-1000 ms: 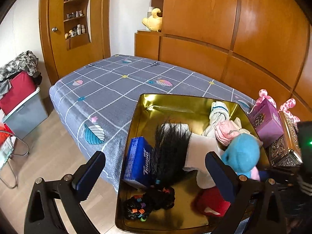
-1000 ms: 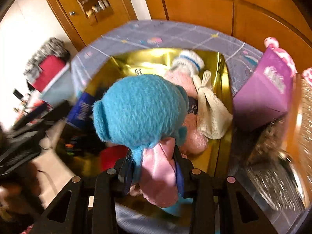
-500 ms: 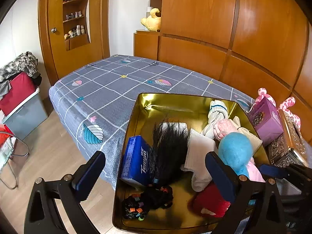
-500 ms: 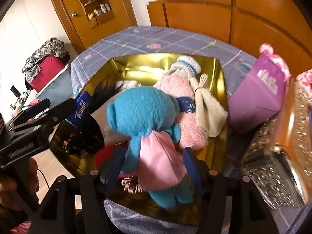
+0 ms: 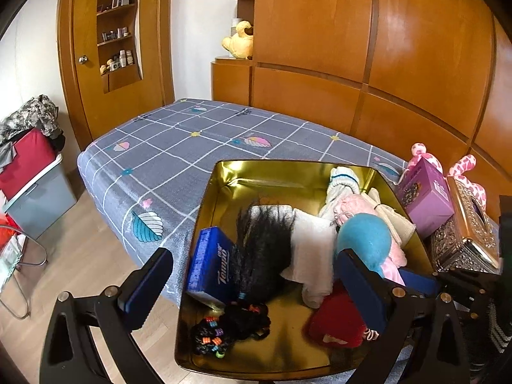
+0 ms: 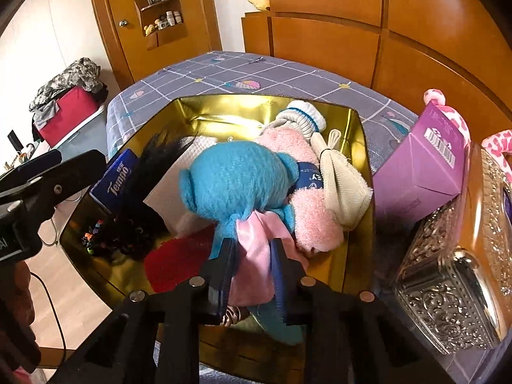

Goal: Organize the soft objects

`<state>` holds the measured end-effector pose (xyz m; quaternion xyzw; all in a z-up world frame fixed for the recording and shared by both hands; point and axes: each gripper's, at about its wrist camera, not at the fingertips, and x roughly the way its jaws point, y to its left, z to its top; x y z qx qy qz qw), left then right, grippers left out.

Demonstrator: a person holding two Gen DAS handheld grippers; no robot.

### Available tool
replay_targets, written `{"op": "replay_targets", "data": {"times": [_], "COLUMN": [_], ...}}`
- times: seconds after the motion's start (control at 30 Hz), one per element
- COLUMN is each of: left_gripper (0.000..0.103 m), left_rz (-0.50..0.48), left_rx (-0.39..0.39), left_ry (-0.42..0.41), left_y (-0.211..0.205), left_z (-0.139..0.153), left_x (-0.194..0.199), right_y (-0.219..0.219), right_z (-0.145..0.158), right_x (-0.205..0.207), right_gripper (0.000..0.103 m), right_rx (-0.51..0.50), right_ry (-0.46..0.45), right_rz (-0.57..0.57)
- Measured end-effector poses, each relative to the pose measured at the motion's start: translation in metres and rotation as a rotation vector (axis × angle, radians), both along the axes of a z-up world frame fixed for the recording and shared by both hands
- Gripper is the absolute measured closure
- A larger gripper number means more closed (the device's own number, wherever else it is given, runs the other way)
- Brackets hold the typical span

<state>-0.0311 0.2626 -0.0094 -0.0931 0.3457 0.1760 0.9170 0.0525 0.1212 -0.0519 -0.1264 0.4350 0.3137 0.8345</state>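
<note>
A gold tin tray (image 5: 224, 192) (image 6: 361, 147) lies on the bed's near corner. It holds a blue plush doll with a pink scarf (image 6: 236, 182) (image 5: 364, 240), a pink plush (image 6: 307, 217), a white sock (image 6: 304, 115), a beige pouch (image 6: 342, 188), a white cloth (image 5: 310, 246), a black wig (image 5: 262, 246), a blue Tempo tissue pack (image 5: 211, 262), a red item (image 5: 339, 323) and black hair ties (image 5: 230, 326). My right gripper (image 6: 252, 252) is shut on the blue doll's pink scarf over the tray. My left gripper (image 5: 252, 275) is open and empty above the tray's near end.
A purple box (image 6: 422, 166) and an ornate silver tissue box (image 6: 454, 272) stand right of the tray. The grey checked bedsheet (image 5: 179, 147) stretches behind. Wooden panels back the bed. A grey bin with red cloth (image 5: 28, 176) sits on the floor at left.
My right gripper opened half a second ago, letting the blue doll sit in the tray, and has now shut again on its pink scarf. The left gripper barely moved.
</note>
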Motion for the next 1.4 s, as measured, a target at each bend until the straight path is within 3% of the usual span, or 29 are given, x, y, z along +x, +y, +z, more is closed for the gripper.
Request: {"op": "replay_targets", "data": {"times": [0.3,0.5,0.77,1.0,1.4], "left_gripper": [0.0,0.0,0.0,0.0,0.0], "left_rz": [-0.045,-0.06,-0.042,-0.094,-0.078], "left_rx": [0.0,0.019,0.079,0.086,0.075], "left_ry": [-0.017,-0.03,-0.036,-0.051,-0.048], "left_y": [-0.018,-0.036,-0.073,-0.092,-0.087], "left_z": [0.004,0.008,0.013,0.01,0.009], "left_x": [-0.002,-0.006,-0.013,-0.019,-0.018], "right_y": [-0.014,-0.032,-0.07,-0.099,-0.103], "right_z": [0.015,0.031,0.039,0.033,0.034], "right_x": [-0.014,-0.029,-0.048,-0.053,-0.06], "right_gripper": [0.072,0.063,0.062,0.062,0.062], "right_rx": [0.039,0.044,0.047,0.049,0.033], "right_ry": [-0.013,-0.096,-0.198,-0.203,-0.239], "right_rz": [-0.032,-0.098,-0.282,-0.417,-0.437]}}
